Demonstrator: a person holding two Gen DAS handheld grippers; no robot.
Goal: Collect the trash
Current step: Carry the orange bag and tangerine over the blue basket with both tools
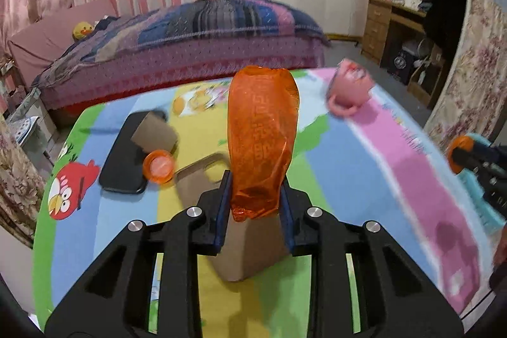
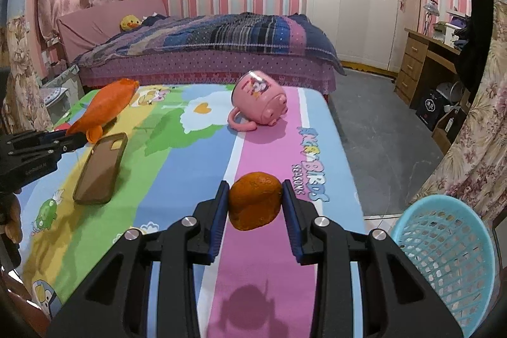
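My left gripper point(image 1: 255, 179) is shut on the lower end of a crumpled orange plastic wrapper point(image 1: 263, 129), which stands up between the blue pads above the table. The right wrist view shows that wrapper point(image 2: 107, 103) sticking out of the left gripper point(image 2: 76, 138) at the far left. An orange peel point(image 2: 255, 201) sits pinched between the pads of my right gripper point(image 2: 255, 186), lifted over the pink stripe of the tablecloth. A light blue plastic basket point(image 2: 443, 246) stands low on the right, beside the table.
On the cartoon-print tablecloth point(image 2: 177, 179) lie a brown phone case point(image 2: 101, 167), a black phone point(image 1: 123, 157), a cardboard tube point(image 1: 155, 135), an orange cap point(image 1: 158, 165) and a tipped pink mug point(image 2: 258, 100). A bed stands behind the table.
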